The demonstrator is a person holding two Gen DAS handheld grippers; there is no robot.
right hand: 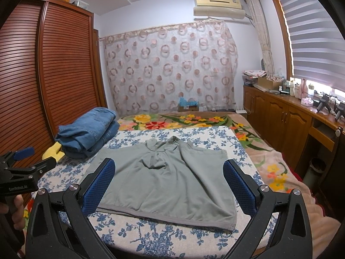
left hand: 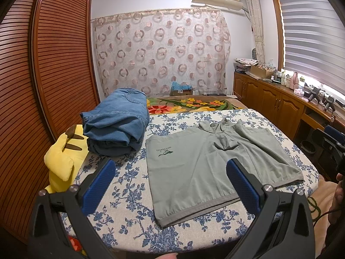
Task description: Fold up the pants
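Grey-green pants (left hand: 211, 166) lie flat on the blue-flowered cloth (left hand: 129, 196), waistband toward me, legs bunched at the far end; a dark logo shows at the left side. In the right wrist view the pants (right hand: 168, 181) lie straight ahead. My left gripper (left hand: 170, 172) hovers open above the near left part of the pants, blue pads wide apart, nothing between them. My right gripper (right hand: 169, 172) is open too, spanning the waistband from above. The left gripper (right hand: 32, 157) also shows at the left edge of the right wrist view, held by a hand.
Folded blue jeans (left hand: 116, 123) are stacked at the far left of the cloth, beside a yellow plush toy (left hand: 62, 161). A louvred wooden wardrobe (left hand: 43, 64) runs along the left. A flowered blanket (right hand: 258, 155) covers the bed; wooden cabinets (right hand: 286, 118) stand to the right.
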